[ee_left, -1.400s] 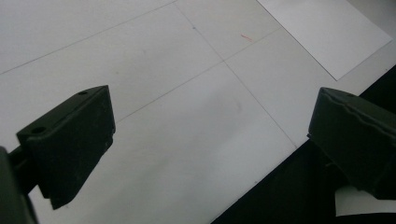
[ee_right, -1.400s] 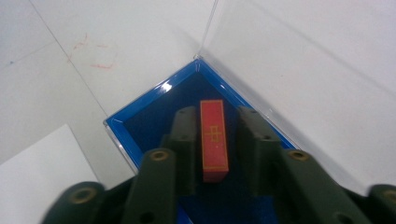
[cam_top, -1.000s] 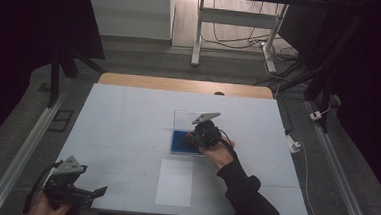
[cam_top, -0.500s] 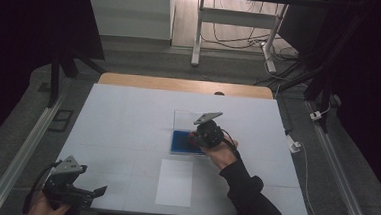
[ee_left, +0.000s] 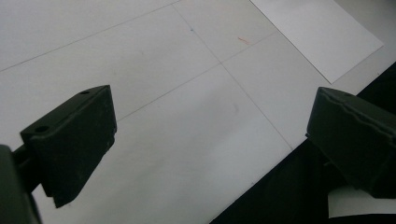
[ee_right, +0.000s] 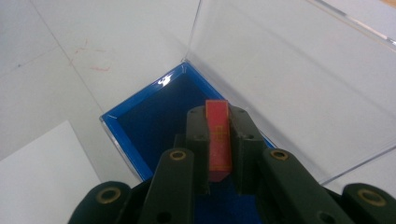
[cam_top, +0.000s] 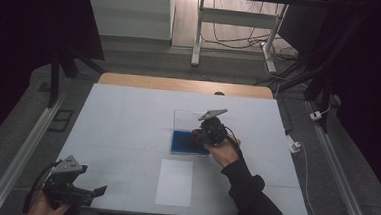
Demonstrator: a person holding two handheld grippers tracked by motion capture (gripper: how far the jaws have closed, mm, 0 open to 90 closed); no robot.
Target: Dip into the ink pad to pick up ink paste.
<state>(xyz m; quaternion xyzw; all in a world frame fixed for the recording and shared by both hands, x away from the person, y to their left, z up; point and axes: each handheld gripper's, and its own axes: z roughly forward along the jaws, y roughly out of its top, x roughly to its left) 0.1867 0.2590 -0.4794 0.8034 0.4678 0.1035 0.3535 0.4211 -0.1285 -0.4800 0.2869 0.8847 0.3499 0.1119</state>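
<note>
A: What is the right gripper [ee_right: 218, 140] carrying?

B: A small red block [ee_right: 218, 140], flat and narrow. In the right gripper view it stands on edge between the two fingers [ee_right: 198, 140], which are drawn close and clamped on its broad faces. It sits at lower centre of that frame, over the blue-lined box [ee_right: 140, 116].

A: And where is that box in the high view?

B: Near the middle of the frame, on the white worktop [cam_top: 127, 118], with its clear lid [cam_top: 188, 118] standing open behind it. The right gripper [cam_top: 208, 131] hovers at the box's right edge. A sheet of white paper [cam_top: 175, 182] lies lower in the frame, apart from the box.

A: How would the block handle?

B: It looks light and stiff, probably a hard plastic or rubber piece, so it should not bend in the grip. Its faces look smooth, so it could slip if the fingers ease off. Being thin, it is best held as it is now, by the two broad faces, with the top end left free.

A: Anything fragile nearby?

B: The clear lid seems thin and could be knocked if the gripper swings toward the upper right of the right gripper view. The blue lining looks soft, so setting the block down should be gentle on it.

A: The left gripper [cam_top: 73, 193]?

B: At lower left of the high view, its fingers [ee_left: 74, 140] spread wide and holding nothing above the worktop.
</note>
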